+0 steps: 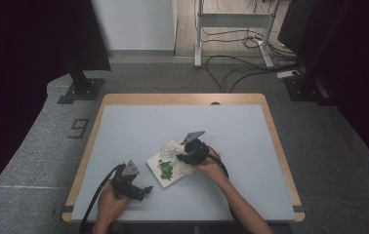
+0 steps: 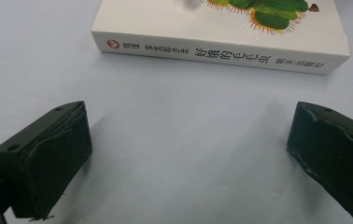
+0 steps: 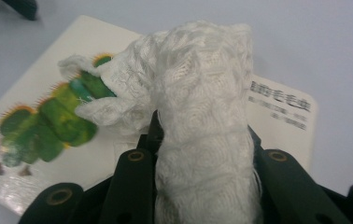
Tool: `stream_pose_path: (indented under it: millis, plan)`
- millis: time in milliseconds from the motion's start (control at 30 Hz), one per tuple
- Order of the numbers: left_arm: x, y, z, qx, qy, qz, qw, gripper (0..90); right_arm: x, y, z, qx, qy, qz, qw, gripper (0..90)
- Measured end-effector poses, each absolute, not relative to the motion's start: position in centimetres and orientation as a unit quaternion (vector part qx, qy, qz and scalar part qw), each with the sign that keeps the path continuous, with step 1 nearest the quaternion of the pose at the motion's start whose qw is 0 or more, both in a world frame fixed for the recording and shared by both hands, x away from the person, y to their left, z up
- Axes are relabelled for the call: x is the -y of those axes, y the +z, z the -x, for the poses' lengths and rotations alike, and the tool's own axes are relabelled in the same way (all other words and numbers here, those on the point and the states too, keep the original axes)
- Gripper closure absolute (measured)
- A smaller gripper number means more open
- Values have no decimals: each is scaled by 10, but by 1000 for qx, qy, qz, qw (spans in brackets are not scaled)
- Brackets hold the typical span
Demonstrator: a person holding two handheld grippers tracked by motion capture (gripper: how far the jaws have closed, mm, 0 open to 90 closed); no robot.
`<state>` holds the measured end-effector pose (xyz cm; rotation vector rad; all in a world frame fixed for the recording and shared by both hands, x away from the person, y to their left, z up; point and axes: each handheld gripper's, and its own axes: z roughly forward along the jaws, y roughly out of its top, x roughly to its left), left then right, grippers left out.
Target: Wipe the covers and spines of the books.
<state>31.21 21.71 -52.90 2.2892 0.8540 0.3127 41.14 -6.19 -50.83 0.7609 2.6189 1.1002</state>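
Pale blue-grey bench (image 1: pixel 138 126) with light wooden edging, carrying near the middle of its near edge a flat white book (image 1: pixel 165 170), glossy cover printed with a spiky green caterpillar, spine lettered in red Chinese characters reading 好饿的毛毛虫 beside a round red logo. Resting on the cover's far part, a crumpled white cloth (image 3: pixel 198 102) of open gauze weave, pinched between the pressed-together jaws of the right gripper (image 1: pixel 185 157). Just off the book's left, nearer the bench's near-left corner, the left gripper (image 1: pixel 146 190), jaws spread wide over bare tabletop, pads black and matte.
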Motion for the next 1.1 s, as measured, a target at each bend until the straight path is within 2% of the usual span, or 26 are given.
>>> stream_pose_path:
  millis: [633,1100]
  plan:
    - [-217,-529,-312,-327,120,-876,333,0,104,-510,-430,-872,356,-311,128,673]
    - [-217,-529,-312,-327,119,-877,333,0,88,-508,-442,-877,347,-303,139,673]
